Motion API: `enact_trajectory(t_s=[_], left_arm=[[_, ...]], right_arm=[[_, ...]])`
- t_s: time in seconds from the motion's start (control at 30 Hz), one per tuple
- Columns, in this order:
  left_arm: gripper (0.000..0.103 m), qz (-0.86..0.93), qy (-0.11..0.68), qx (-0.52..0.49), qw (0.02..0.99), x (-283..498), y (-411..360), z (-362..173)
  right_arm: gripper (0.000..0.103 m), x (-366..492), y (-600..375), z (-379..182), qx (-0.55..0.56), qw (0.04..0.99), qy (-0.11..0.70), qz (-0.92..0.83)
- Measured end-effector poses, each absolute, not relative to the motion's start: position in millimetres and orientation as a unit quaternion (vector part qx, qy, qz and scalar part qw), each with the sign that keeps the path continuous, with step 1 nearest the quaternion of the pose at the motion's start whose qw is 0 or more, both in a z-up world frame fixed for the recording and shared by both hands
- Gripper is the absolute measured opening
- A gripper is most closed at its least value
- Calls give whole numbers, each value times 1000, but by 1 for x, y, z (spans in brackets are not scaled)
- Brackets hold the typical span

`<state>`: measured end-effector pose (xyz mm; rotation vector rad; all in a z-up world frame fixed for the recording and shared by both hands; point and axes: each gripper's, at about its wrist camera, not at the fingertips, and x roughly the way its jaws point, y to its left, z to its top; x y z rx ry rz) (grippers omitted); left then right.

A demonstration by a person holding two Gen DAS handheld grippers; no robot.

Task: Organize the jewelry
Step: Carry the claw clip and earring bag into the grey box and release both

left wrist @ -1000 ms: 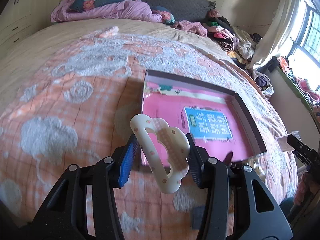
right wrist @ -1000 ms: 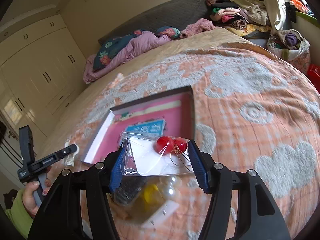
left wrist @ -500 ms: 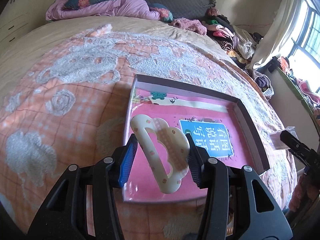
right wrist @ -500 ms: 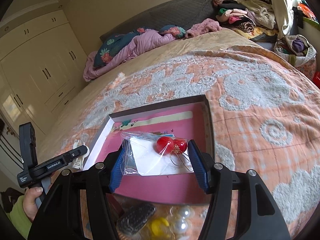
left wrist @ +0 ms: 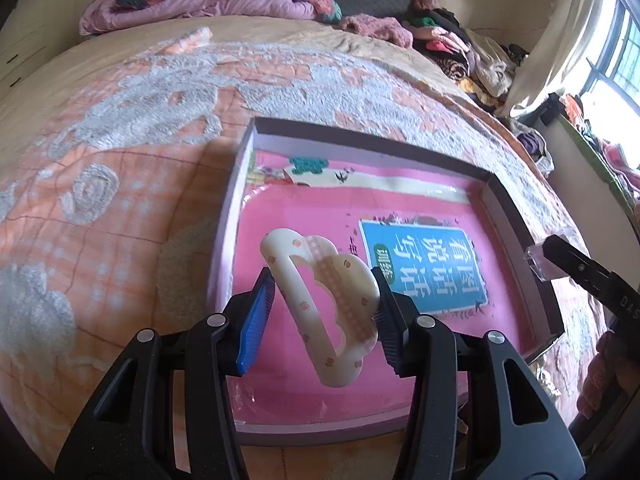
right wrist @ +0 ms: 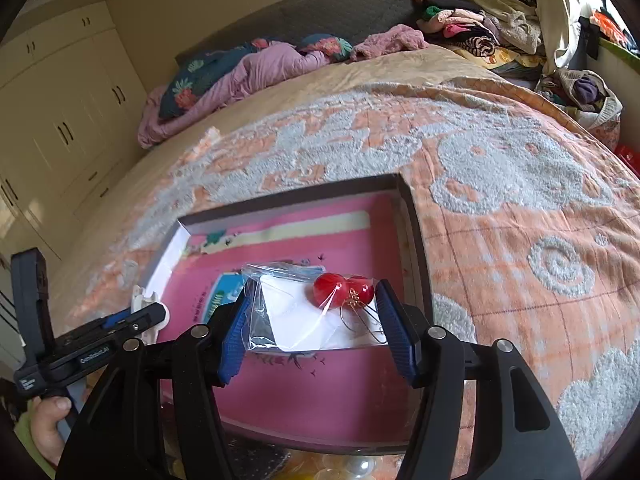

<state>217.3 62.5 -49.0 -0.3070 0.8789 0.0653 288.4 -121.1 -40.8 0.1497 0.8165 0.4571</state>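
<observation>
My left gripper (left wrist: 322, 316) is shut on a cream cloud-shaped hair claw clip (left wrist: 320, 304) and holds it above the left part of a shallow box (left wrist: 360, 138) lined with a pink booklet (left wrist: 420, 268). My right gripper (right wrist: 318, 330) is shut on a clear plastic bag with red cherry earrings (right wrist: 320, 308), held over the same box (right wrist: 288, 200) near its front. The right gripper's tip (left wrist: 576, 264) shows at the right edge of the left wrist view. The left gripper (right wrist: 96, 348) shows at the left of the right wrist view.
The box lies on an orange and grey patterned blanket (left wrist: 120, 160) on a bed. Pearl beads and small items (right wrist: 352, 466) lie in front of the box. Pillows and a purple quilt (right wrist: 248, 72) lie at the head, clothes (right wrist: 472, 28) at the far right.
Both grippers have moved forward over the box with their loads. The box now fills more of both views.
</observation>
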Motion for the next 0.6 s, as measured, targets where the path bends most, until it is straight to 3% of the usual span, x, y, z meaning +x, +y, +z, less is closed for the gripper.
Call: enact_trajectory(t_s=[0.4,0.6], left_arm=[[40,32,429,-140,892,219,59,-54],[42,30,428,-140,892,218,60,-54]], right_arm=[[62,288,-125,-55,77,887,405,207],[77,281,-132,-51,103,885,401,211]])
